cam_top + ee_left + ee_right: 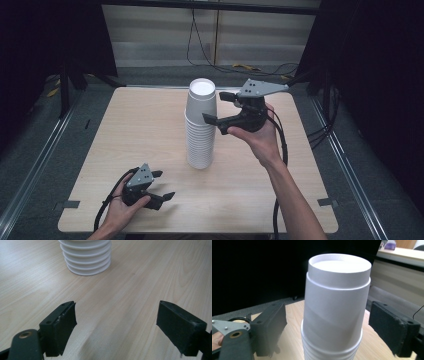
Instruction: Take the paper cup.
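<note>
Dark curtains are ringing the wooden table, where we are raising our right gripper wide beside the cup stack, likely to lift the top cup. We are resting our left gripper wide, facing the stack's base.

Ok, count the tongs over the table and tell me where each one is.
2. The left tongs sit low at the table's near left edge, jaws open. The right tongs are raised beside the top of the white cup stack, jaws open around the top cup.
</note>
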Motion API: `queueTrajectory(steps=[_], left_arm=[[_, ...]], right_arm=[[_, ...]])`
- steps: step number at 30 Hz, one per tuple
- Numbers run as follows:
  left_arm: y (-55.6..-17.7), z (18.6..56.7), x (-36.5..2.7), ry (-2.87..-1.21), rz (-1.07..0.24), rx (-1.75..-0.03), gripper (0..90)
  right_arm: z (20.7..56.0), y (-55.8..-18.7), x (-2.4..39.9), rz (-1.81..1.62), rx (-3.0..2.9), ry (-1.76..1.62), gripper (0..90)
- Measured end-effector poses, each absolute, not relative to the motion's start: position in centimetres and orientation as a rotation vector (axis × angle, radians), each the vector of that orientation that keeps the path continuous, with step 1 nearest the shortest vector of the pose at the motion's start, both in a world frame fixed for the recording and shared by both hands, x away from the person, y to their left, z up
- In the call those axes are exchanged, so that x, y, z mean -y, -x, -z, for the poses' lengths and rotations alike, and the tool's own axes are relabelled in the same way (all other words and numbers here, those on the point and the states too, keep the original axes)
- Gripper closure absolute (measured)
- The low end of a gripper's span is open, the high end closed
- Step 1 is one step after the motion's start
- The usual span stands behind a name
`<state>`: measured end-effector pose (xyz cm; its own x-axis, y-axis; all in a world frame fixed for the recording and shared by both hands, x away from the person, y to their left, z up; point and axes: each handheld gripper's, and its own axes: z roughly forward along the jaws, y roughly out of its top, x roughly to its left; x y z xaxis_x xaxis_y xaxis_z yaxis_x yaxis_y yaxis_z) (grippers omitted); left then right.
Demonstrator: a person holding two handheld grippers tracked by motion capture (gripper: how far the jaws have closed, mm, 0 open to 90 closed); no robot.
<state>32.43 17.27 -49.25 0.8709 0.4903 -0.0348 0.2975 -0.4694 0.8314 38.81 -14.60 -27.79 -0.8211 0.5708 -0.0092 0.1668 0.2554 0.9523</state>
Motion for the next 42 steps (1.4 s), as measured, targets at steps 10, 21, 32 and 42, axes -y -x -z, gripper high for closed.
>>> queueTrajectory(steps=[10, 21, 32, 42], left_arm=[[-32.4, 49.2, -17.3, -2.097, -0.26, -0.57, 15.9], [-32.3, 49.2, -17.1, -2.081, -0.258, -0.568, 15.9], [-32.3, 49.2, -17.2, -2.104, -0.257, -0.555, 15.9], [-32.3, 49.3, -17.0, -2.112, -0.245, -0.547, 16.2]], right_arm=[[27.1, -40.8, 13.7, -1.568, -2.219, -0.698, 13.8], [27.2, -42.2, 12.1, -1.548, -2.271, -0.679, 13.4], [27.3, -42.6, 11.7, -1.541, -2.28, -0.674, 13.8], [27.0, -42.9, 11.5, -1.531, -2.283, -0.677, 18.9]])
